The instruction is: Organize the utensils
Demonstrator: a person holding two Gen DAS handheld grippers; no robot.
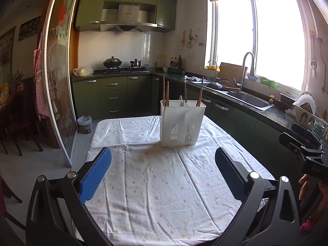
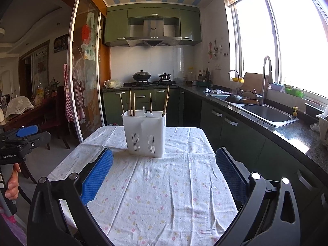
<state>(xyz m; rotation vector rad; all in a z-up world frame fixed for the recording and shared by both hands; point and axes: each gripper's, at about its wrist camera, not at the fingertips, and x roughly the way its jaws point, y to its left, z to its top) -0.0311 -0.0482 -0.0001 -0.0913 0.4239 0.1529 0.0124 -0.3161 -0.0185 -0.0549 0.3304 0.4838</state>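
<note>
while both tools hang spread and empty, the white caddy (image 1: 182, 123) stands upright at 12 o'clock on the flowered tablecloth (image 1: 155, 184).

left gripper (image 1: 163, 172) wide apart, nothing between its blue pads (image 1: 96, 176); right gripper (image 2: 164, 174) likewise, gripping nothing. chopsticks (image 1: 166, 92) stand tilted in the outer compartments, spoons (image 1: 183, 102) in the middle one, which looks sorted already. judgement: thin plastic caddy is light and top-heavy, easy to tip; sticks are stiff, slim, smooth, likely to slip or pivot. take them at the bare upper shaft, one at a time, lifting straight up. table bare at 6 o'clock.
</note>
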